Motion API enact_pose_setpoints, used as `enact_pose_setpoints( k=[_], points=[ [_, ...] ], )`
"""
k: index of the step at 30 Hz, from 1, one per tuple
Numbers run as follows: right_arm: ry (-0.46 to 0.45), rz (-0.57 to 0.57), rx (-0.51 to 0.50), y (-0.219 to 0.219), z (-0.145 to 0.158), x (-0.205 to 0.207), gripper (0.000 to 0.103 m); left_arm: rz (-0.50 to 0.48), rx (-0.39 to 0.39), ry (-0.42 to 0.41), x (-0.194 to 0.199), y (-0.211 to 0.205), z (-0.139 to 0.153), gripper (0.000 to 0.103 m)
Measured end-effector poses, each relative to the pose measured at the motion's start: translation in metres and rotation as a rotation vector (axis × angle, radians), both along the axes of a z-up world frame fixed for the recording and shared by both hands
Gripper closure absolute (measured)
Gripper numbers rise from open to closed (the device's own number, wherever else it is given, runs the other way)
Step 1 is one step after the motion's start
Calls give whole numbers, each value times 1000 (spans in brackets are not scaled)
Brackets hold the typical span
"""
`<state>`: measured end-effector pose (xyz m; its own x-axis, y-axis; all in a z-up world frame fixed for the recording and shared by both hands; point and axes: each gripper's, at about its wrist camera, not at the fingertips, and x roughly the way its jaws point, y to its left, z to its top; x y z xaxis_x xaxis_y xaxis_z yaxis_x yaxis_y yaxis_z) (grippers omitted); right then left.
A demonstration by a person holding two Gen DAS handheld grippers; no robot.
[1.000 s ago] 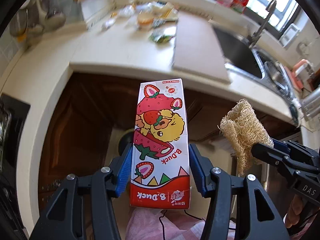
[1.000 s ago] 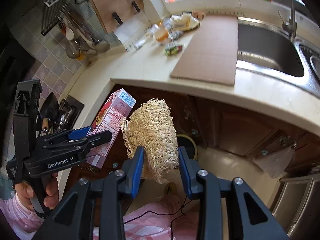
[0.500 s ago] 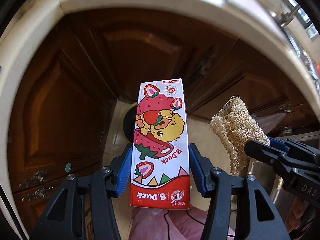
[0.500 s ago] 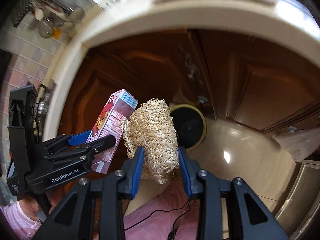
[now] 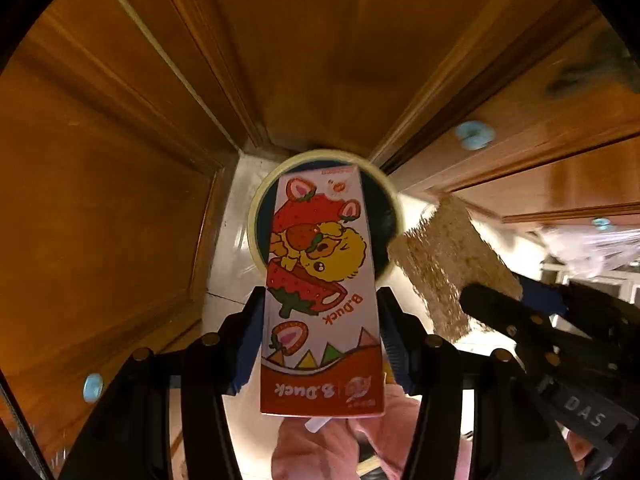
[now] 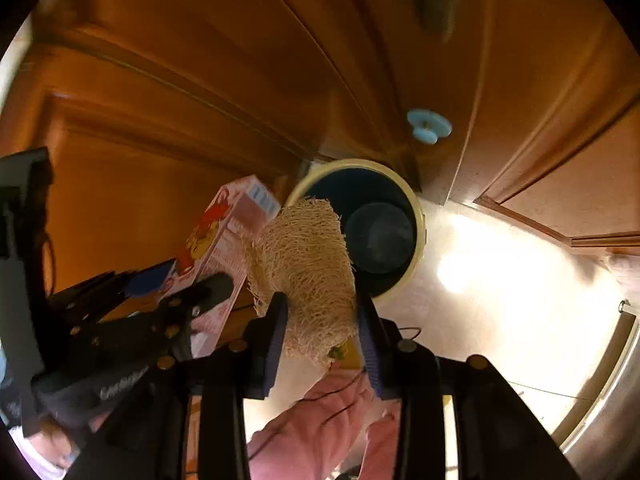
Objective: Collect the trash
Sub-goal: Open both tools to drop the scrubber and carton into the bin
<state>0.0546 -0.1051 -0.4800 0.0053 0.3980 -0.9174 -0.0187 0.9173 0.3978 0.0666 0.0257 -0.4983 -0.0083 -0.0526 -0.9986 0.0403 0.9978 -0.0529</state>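
A strawberry B.Duck drink carton (image 5: 320,280) stands upright between the blue pads of my left gripper (image 5: 320,296), which is shut on it. It hangs straight over a round yellow-rimmed trash bin (image 5: 256,216) with a dark liner on the floor. My right gripper (image 6: 320,300) holds a beige loofah sponge (image 6: 304,256) just above the near rim of the same bin (image 6: 418,220). Its jaws are opening, and the sponge still sits between the pads. Each gripper also shows in the other's view, the carton (image 6: 224,232) on the left and the sponge (image 5: 444,264) on the right.
Brown wooden cabinet doors (image 5: 120,200) with pale blue knobs (image 6: 428,126) close in around the bin in a corner. Pale glossy floor tiles (image 6: 500,280) lie to the right. A steel appliance front (image 6: 600,400) is at far right. A pink sleeve (image 6: 328,420) is below the grippers.
Both grippers have dropped from countertop height to low in front of the cabinets. The worktop and sink have left view, and the bin has grown large beneath the carton and the sponge.
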Motion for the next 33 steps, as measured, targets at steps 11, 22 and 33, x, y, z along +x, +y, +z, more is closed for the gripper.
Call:
enact_pose_setpoints(
  k=[11, 22, 33],
  points=[
    [27, -59, -17, 17, -89, 20, 52, -65, 77, 64, 16, 31, -81, 18],
    [-92, -66, -7, 18, -42, 1, 35, -112, 39, -82, 14, 35, -29, 18],
    [-161, -116, -10, -1, 36, -28, 35, -111, 0, -149, -9, 23, 44, 18]
  ],
)
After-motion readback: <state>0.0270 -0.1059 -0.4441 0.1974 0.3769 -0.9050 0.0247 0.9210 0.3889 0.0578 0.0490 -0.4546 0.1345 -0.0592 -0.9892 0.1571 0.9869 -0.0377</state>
